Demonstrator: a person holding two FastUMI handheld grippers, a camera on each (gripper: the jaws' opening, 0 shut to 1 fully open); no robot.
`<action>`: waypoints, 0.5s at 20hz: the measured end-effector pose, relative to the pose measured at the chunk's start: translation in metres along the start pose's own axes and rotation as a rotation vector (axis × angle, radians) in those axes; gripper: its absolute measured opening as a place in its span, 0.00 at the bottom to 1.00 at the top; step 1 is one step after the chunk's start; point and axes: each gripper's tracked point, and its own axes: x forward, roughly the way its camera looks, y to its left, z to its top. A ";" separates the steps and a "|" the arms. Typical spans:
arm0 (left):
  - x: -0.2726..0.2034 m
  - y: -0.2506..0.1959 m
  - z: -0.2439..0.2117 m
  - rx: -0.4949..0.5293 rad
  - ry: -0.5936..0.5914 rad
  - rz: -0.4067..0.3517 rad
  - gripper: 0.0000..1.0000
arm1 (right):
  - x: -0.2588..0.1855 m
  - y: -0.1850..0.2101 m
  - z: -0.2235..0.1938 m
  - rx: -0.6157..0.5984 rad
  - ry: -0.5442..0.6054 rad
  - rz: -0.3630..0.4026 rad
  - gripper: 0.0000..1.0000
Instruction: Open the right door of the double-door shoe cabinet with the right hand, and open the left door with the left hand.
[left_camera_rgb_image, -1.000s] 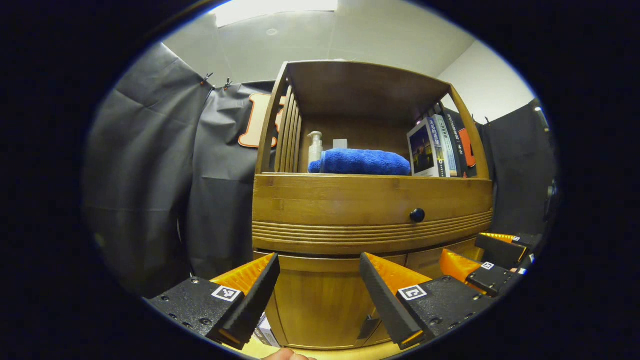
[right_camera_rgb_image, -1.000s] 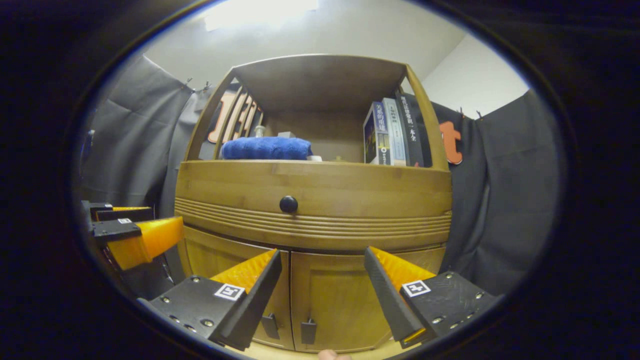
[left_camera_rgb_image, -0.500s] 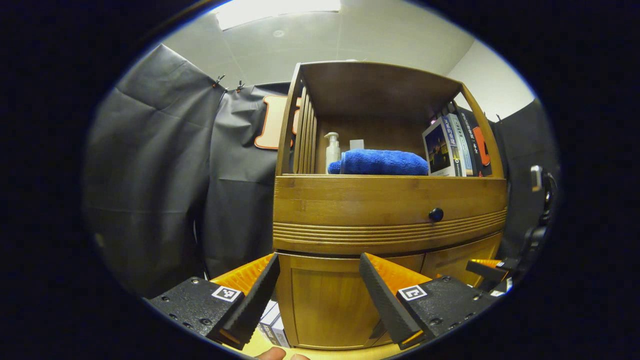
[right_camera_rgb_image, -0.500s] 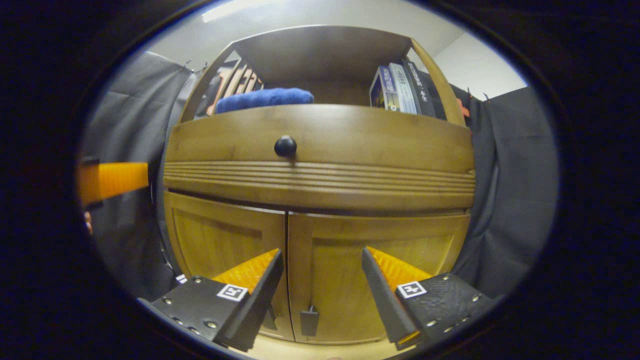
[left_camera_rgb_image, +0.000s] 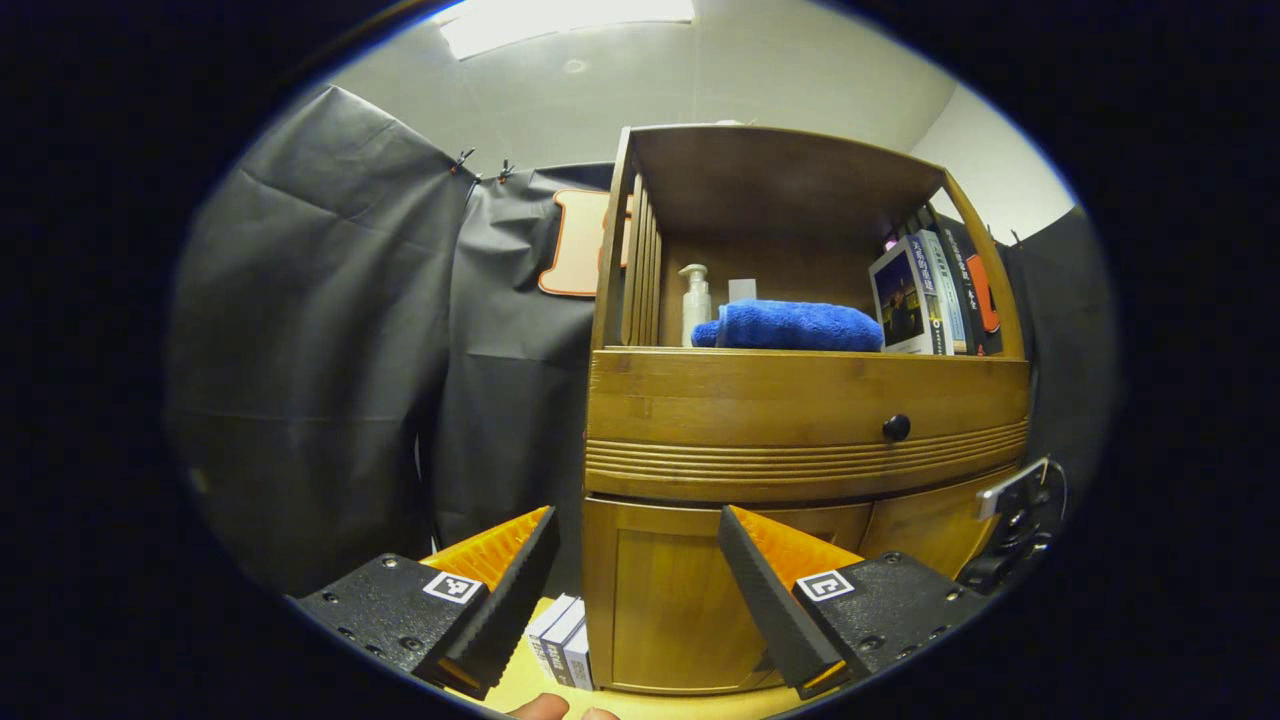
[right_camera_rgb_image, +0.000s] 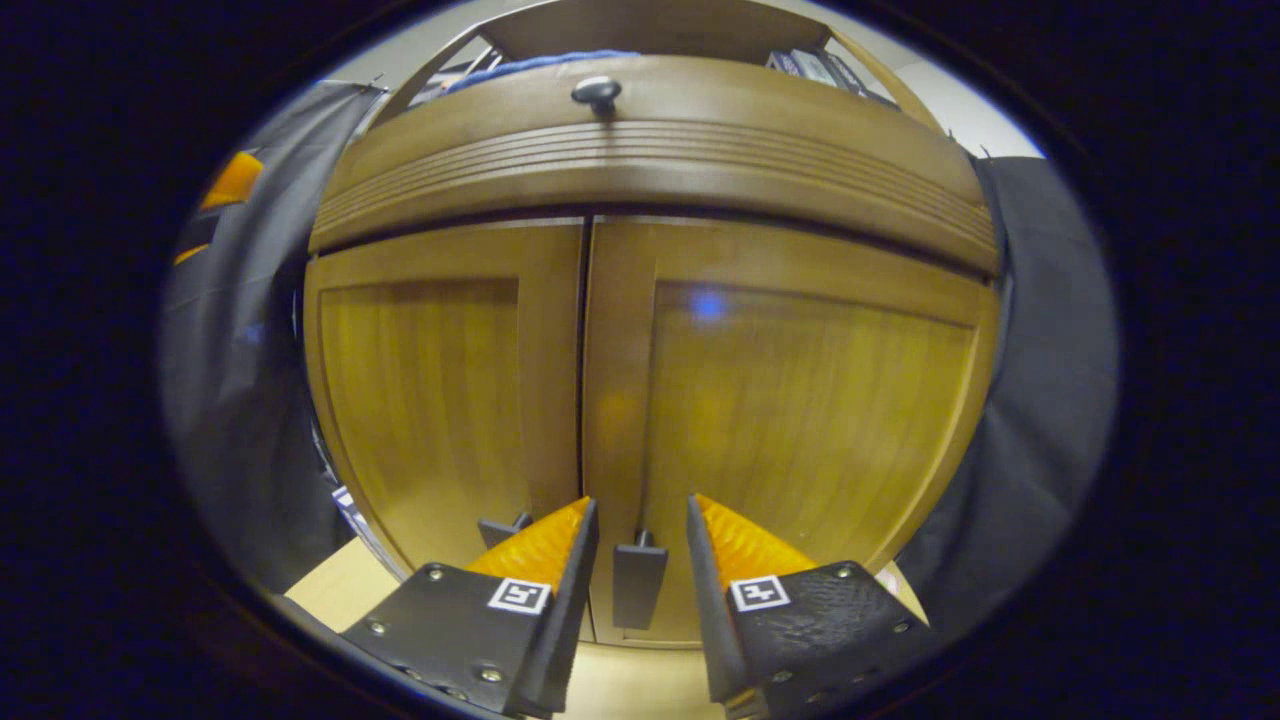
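A: Cabinet doors, count?

B: Two. Right door (right_camera_rgb_image: 800, 400) and left door (right_camera_rgb_image: 430, 400), both flat in the frame and meeting at a vertical seam, below one drawer (right_camera_rgb_image: 650, 150) with one round knob (right_camera_rgb_image: 597, 93).

A: Handles?

B: Two dark ones near the doors' lower inner corners. The right door's handle (right_camera_rgb_image: 639, 583) is a flat tab, long axis vertical. The left door's handle (right_camera_rgb_image: 503, 528) is partly hidden.

A: Right gripper?

B: The right gripper (right_camera_rgb_image: 640, 590) has its fingers narrowed around the right door's handle, one on each side, a gap on both; whether they touch it I cannot tell.

A: Left gripper?

B: The left gripper (left_camera_rgb_image: 637, 590) is wide apart, holding nothing, well back from the cabinet (left_camera_rgb_image: 800, 430), aimed at its left front corner.

A: Shelf contents?

B: One blue towel (left_camera_rgb_image: 790, 326), one pump bottle (left_camera_rgb_image: 696, 305), a row of upright books (left_camera_rgb_image: 930, 300). Boxes (left_camera_rgb_image: 562, 650) stand on the floor by the cabinet's left side.
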 end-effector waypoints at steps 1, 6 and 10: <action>-0.001 0.003 -0.001 0.000 0.002 0.009 0.97 | 0.004 0.002 -0.010 0.005 0.025 0.001 0.51; -0.003 0.017 -0.003 0.000 0.011 0.042 0.97 | 0.011 -0.003 -0.022 0.075 0.038 -0.026 0.32; -0.004 0.016 -0.004 -0.016 0.016 0.033 0.97 | 0.006 -0.003 -0.023 0.077 0.042 -0.037 0.28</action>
